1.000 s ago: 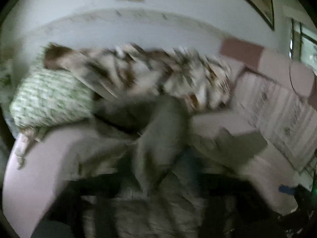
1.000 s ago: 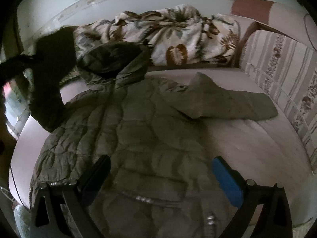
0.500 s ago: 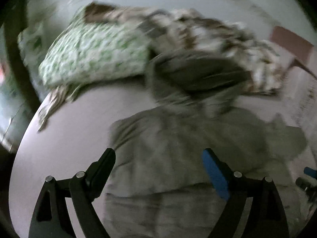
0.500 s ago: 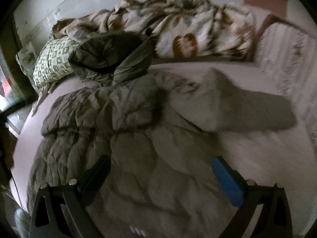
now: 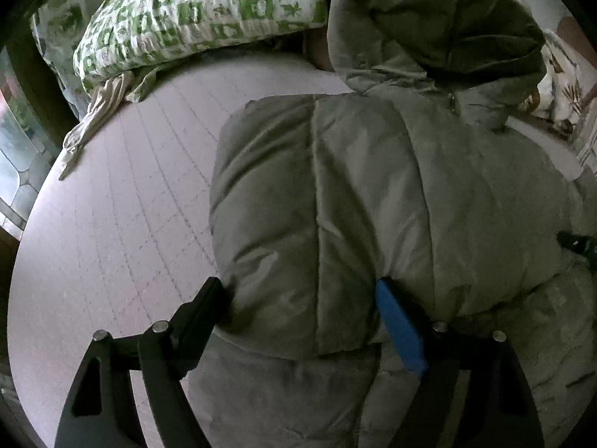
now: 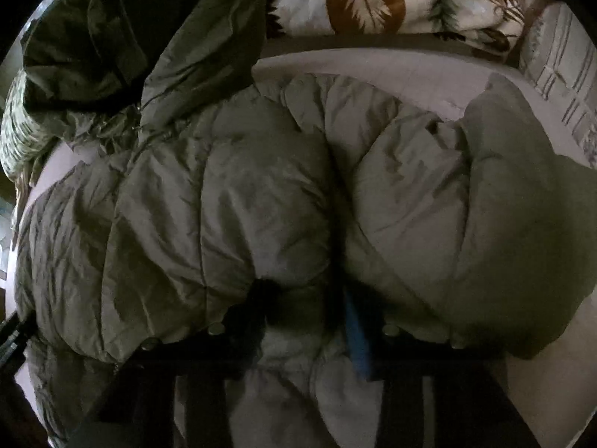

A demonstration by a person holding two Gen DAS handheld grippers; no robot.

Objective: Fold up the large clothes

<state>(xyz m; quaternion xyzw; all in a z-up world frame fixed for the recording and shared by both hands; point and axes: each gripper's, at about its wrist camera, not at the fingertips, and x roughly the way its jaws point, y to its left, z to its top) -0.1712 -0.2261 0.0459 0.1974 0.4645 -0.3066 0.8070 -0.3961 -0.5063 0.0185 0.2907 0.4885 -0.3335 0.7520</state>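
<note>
An olive-grey quilted hooded jacket [image 5: 373,194] lies spread on the bed, its hood [image 5: 440,26] toward the pillows. My left gripper [image 5: 302,298] points down at the jacket's left side. The folded-in sleeve bulges between its black finger and blue finger [image 5: 399,332]. Its jaws are closing but still stand wide. My right gripper [image 6: 309,310] is pushed into the jacket [image 6: 224,194] near its middle. Its jaws are closing, and a puffy fold is pinched between the dark finger and the blue finger [image 6: 356,336]. The right sleeve [image 6: 522,224] lies out to the right.
The pinkish quilted mattress [image 5: 123,205] shows bare left of the jacket. A green-and-white patterned pillow [image 5: 201,11] lies at the head. A leaf-print blanket [image 6: 365,0] is bunched behind the hood, and a striped cushion [image 6: 559,71] lines the right side.
Both grippers have dropped onto the jacket. The right one has narrowed from wide to pinching a fold. The left sleeve, hanging in the air a second ago, now lies folded on the jacket.
</note>
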